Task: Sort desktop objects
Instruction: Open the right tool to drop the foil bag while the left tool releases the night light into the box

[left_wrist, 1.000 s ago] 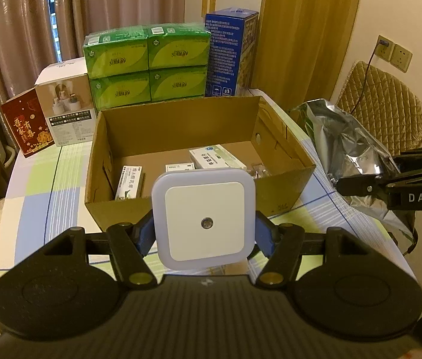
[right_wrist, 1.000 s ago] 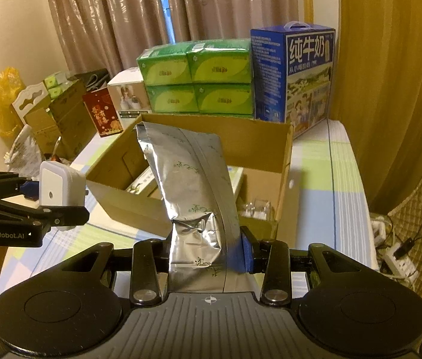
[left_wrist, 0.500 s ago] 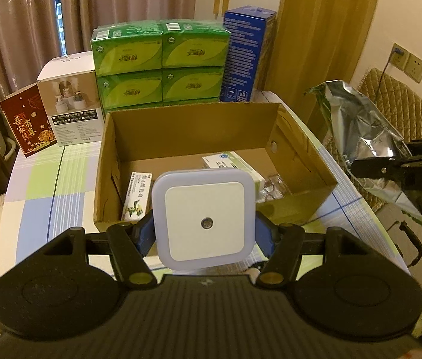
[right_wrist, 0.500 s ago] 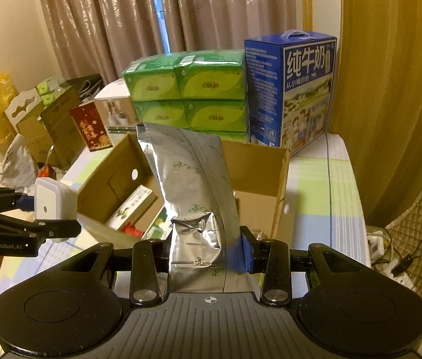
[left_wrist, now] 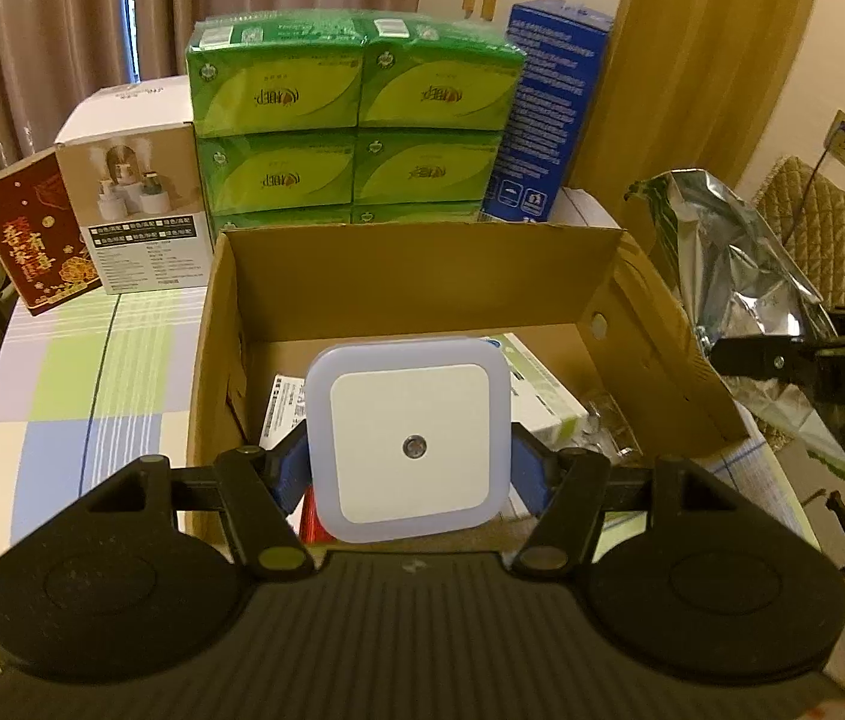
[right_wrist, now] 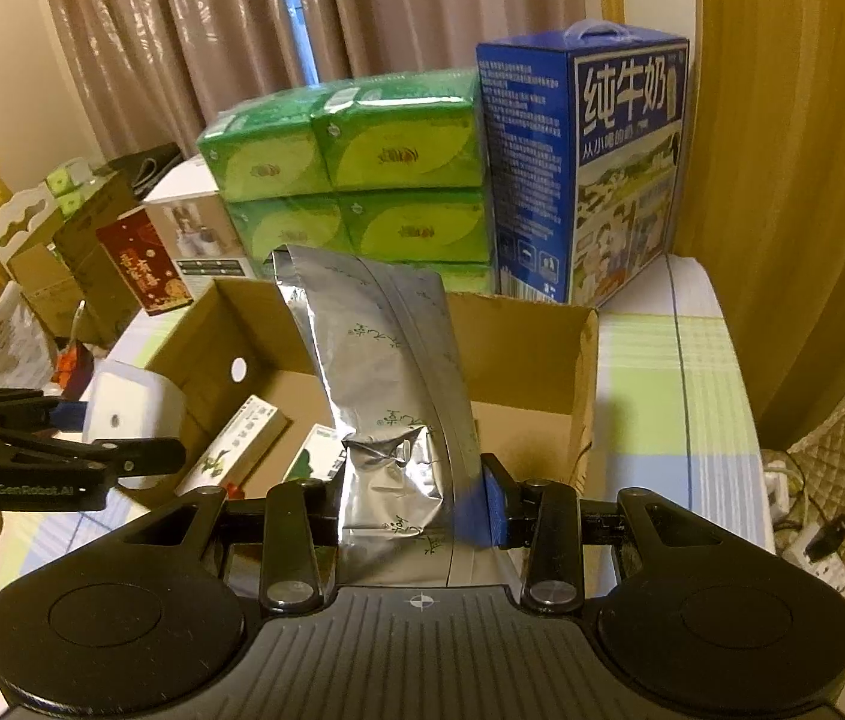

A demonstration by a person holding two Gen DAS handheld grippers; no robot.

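Landmark = cardboard box [left_wrist: 422, 276], open top, sitting on the checked tablecloth [left_wrist: 92, 372]. Behind box: stack of green tissue packs [left_wrist: 356, 120], w/ blue milk carton [right_wrist: 596, 168] just right of them. Behind-left of box: white product box [left_wrist: 134, 210], then red gift box [left_wrist: 38, 246] beside that.

Inside box, on its floor: a few flat medicine cartons [right_wrist: 236, 444], plus some clear crinkly bits near the right wall, too small to ID.

Silver foil bag [right_wrist: 386, 396]: long, creased, standing up out of the right gripper [right_wrist: 404, 510], which is pinching its lower end. In the left wrist view the bag hangs just outside the box's right wall, not over the opening.

White night light [left_wrist: 410, 444]: small square unit, sensor dot facing the cam, clamped between the left gripper [left_wrist: 410, 456] pads by its side edges. It sits above the box's near-left part, over the opening, not touching the contents.

Judgement: both items look close to drop-off into the box.

Risks:
- Bag is floppy + top-heavy; if lowered while outside the right wall it could fold over the rim and slide onto the cloth or off the table edge.
- Night light is smooth plastic, held by narrow edges; tilt could let it slip early & land hard on the cartons.
- Both grippers heading into one opening may bump each other or shove the box wall.
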